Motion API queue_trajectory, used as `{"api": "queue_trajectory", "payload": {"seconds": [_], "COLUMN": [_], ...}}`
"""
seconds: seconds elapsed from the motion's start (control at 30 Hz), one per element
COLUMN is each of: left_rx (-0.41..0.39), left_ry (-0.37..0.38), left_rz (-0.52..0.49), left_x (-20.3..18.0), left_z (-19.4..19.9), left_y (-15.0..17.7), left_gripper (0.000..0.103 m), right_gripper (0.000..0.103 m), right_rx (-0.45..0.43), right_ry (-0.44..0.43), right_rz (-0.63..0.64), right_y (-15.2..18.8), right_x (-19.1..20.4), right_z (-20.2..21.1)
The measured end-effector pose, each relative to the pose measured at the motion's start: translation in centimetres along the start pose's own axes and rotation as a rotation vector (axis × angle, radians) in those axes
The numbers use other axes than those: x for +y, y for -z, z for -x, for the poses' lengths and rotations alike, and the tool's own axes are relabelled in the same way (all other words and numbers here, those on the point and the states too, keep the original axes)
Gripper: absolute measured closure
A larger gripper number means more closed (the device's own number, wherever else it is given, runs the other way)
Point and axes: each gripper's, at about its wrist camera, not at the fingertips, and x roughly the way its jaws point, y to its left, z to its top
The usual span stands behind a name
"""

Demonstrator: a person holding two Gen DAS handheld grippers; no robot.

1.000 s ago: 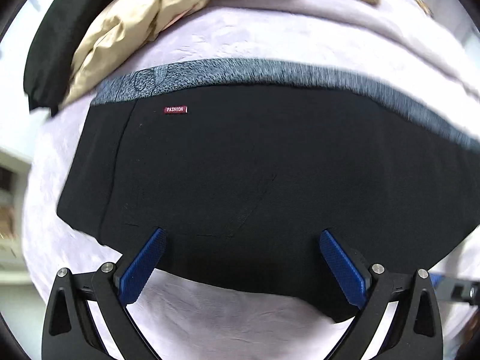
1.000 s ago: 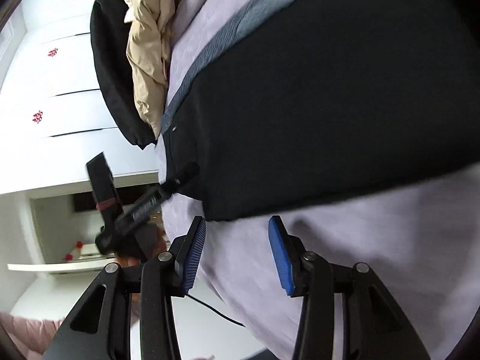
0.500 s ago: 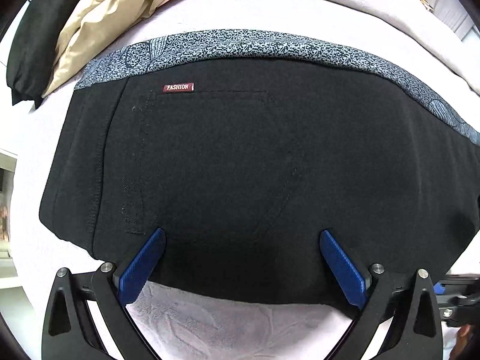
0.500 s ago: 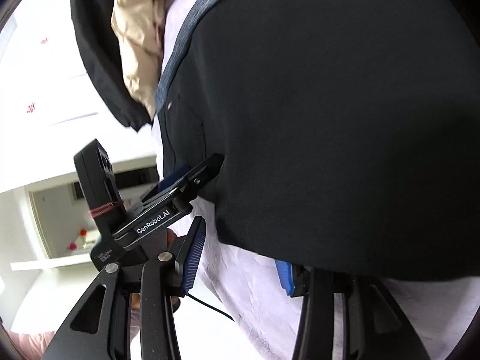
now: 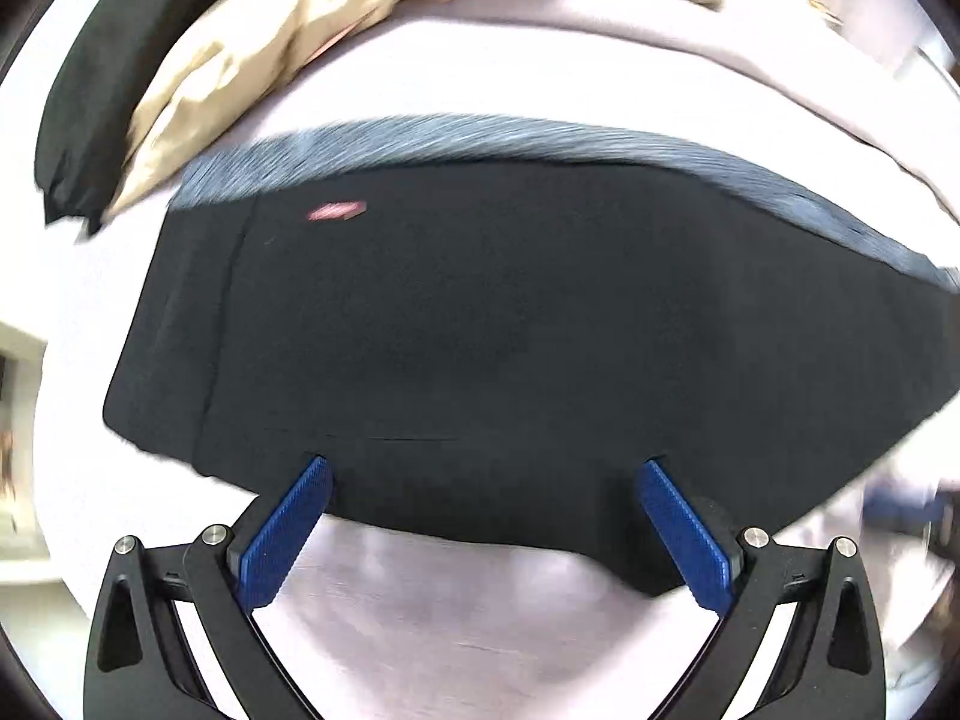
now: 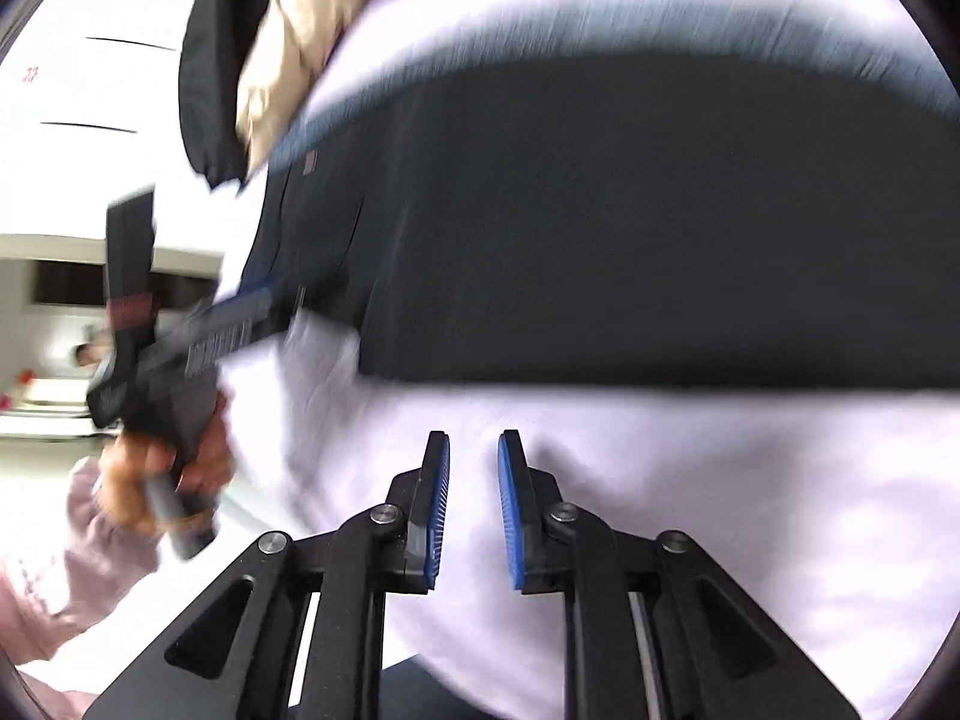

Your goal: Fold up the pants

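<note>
A: What is seen on the bed?

B: Black pants (image 5: 480, 324) are laid flat on a pale sheet (image 5: 456, 618). A grey band (image 5: 540, 141) is seen along their far edge, and a small red label (image 5: 336, 211) is sewn near the far left corner. The picture is blurred.

A: How is the left gripper (image 5: 483, 531) held?

B: Its blue pads (image 5: 287, 534) are spread wide. The near edge of the pants is seen between them, but it is not pinched.

A: And the right gripper (image 6: 473, 510)?

B: Its jaws are being closed. Only a thin gap is left, and nothing is held in it. Only the pale sheet is seen under it, and the pants lie farther off.

A: What else is seen?

B: A tan cloth (image 5: 252, 72) and a dark cloth (image 5: 78, 108) are piled at the far left. In the right view, the left gripper is gripped by a hand (image 6: 162, 468) with a pink sleeve (image 6: 72, 570).
</note>
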Motion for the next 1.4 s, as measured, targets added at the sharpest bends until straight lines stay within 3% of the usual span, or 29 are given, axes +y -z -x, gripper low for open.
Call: {"api": "queue_trajectory", "payload": {"seconds": [0.07, 0.17, 0.27, 0.37, 0.43, 0.53, 0.63, 0.67, 0.8, 0.93, 0.97, 1.0, 1.07, 1.17, 1.4], "left_rx": [-0.012, 0.062, 0.069, 0.028, -0.038, -0.109, -0.089, -0.082, -0.06, -0.046, -0.041, -0.041, -0.042, -0.05, -0.034], "left_ry": [0.012, -0.014, -0.003, -0.023, -0.005, -0.041, -0.098, -0.112, -0.094, -0.122, -0.136, -0.133, -0.11, -0.078, -0.014], "left_rz": [-0.029, -0.064, -0.062, -0.09, -0.083, -0.039, 0.037, 0.055, 0.108, 0.086, 0.069, 0.065, 0.072, 0.103, 0.127], "left_x": [-2.0, -3.6, -2.8, -3.0, -3.2, -3.6, -3.7, -4.1, -3.8, -4.3, -4.7, -3.7, -4.6, -7.8, -15.4], "left_z": [-0.3, -3.4, -3.2, -0.7, 0.9, 1.2, -1.6, -3.0, -5.0, -2.6, -1.5, -0.8, 1.6, 5.9, 8.2], "left_y": [0.1, 1.0, 1.0, -0.2, -1.9, -5.1, -7.5, -9.7, -11.4, -11.0, -10.4, -11.9, -10.6, -7.5, -4.8], "left_gripper": [0.0, 0.0, 0.0, 0.0, 0.0, 0.0, 0.0, 0.0, 0.0, 0.0, 0.0, 0.0, 0.0, 0.0, 0.0], "right_gripper": [0.084, 0.085, 0.086, 0.084, 0.08, 0.067, 0.066, 0.066, 0.07, 0.067, 0.064, 0.059, 0.043, 0.043, 0.043], "right_rx": [-0.035, 0.044, 0.132, 0.042, -0.07, -0.131, -0.121, -0.115, -0.072, -0.125, -0.127, -0.124, -0.126, -0.107, -0.025], "right_ry": [0.059, 0.164, 0.18, 0.1, 0.111, 0.151, 0.204, 0.207, 0.273, 0.197, 0.147, 0.113, 0.069, 0.042, -0.001], "right_rz": [0.028, 0.088, 0.061, -0.032, -0.022, -0.026, -0.03, -0.038, -0.051, -0.175, -0.203, -0.219, -0.245, -0.281, -0.389], "right_y": [-0.9, 0.0, 2.5, 3.1, 1.8, -1.5, -5.6, -7.5, -9.1, -8.2, -7.8, -7.3, -6.2, -3.6, 0.3], "right_x": [-0.7, -1.9, -3.5, -5.7, -6.3, -7.0, -8.3, -7.3, -8.2, -11.0, -11.7, -12.1, -12.7, -13.9, -18.4], "right_z": [0.5, -2.0, -2.4, 1.6, 4.9, 6.2, 5.2, 3.9, 0.0, 3.1, 4.2, 5.2, 7.1, 9.0, 10.5]}}
